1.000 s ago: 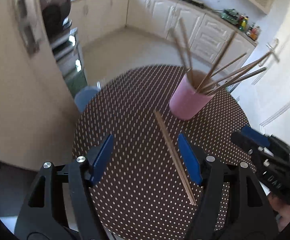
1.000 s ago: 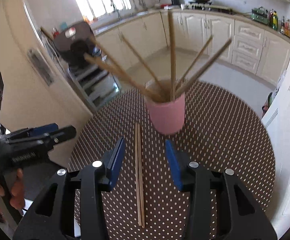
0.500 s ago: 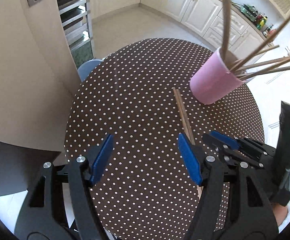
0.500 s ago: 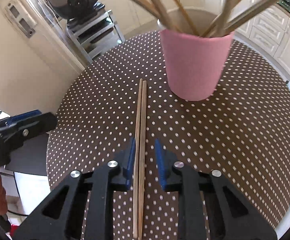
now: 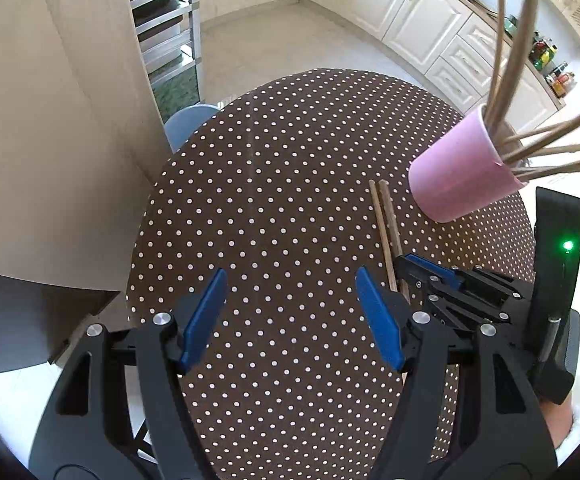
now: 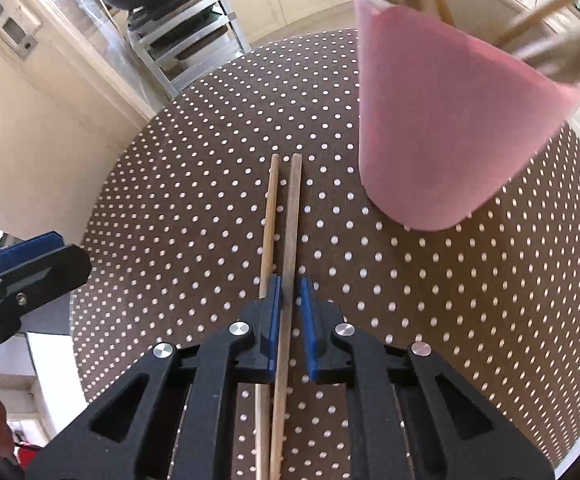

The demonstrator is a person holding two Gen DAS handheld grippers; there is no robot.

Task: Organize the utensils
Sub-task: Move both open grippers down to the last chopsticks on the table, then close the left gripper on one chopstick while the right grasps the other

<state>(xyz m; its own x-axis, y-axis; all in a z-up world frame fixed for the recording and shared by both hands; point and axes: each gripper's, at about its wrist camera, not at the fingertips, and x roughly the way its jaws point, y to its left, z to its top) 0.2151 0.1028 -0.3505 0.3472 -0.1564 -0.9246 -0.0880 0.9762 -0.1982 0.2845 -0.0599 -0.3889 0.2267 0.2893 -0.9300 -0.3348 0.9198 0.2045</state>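
Note:
Two wooden chopsticks (image 6: 286,216) lie side by side on the brown polka-dot table (image 6: 194,184), just left of a pink cup (image 6: 442,120) that holds several more chopsticks. My right gripper (image 6: 289,284) is low over the pair, its blue pads nearly closed around the right chopstick; the left chopstick lies just outside the left pad. In the left wrist view the chopsticks (image 5: 384,216), the cup (image 5: 458,176) and the right gripper (image 5: 414,266) show at the right. My left gripper (image 5: 290,300) is open and empty above bare table.
The round table (image 5: 274,168) stands by a cream wall and a metal rack (image 5: 170,36). A blue chair seat (image 5: 188,120) shows at the table's far left edge. Kitchen cabinets (image 5: 418,4) line the back.
My right gripper has dropped to the table and closed its pads from wide open to nearly shut around one chopstick. My left gripper has drawn back and stayed open.

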